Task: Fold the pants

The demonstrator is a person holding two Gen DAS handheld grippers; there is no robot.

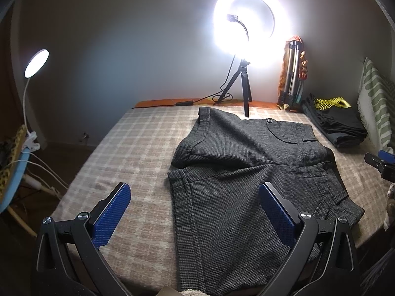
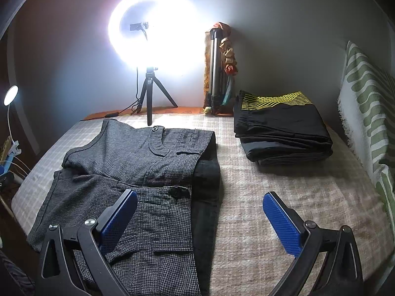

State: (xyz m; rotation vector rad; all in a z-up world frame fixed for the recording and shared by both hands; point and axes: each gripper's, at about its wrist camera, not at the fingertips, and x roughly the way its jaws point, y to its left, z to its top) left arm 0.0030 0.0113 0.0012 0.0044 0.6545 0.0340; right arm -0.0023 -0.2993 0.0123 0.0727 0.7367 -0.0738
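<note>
Grey checked short pants (image 1: 246, 172) lie flat on the plaid bed cover (image 1: 128, 148), legs to the left, waistband to the right. They also show in the right wrist view (image 2: 138, 172), with the dark waistband lining at their right edge. My left gripper (image 1: 195, 204) is open and empty, held above the near leg's hem. My right gripper (image 2: 200, 212) is open and empty, above the waistband end; its tip also shows at the left wrist view's right edge (image 1: 380, 162).
A lit ring light on a small tripod (image 1: 246, 91) stands at the bed's far edge, with a folded tripod (image 2: 217, 74) beside it. A stack of folded black clothes (image 2: 284, 133) lies at the back right. A green striped cushion (image 2: 367, 103) lines the right side. A clip lamp (image 1: 34, 64) stands left.
</note>
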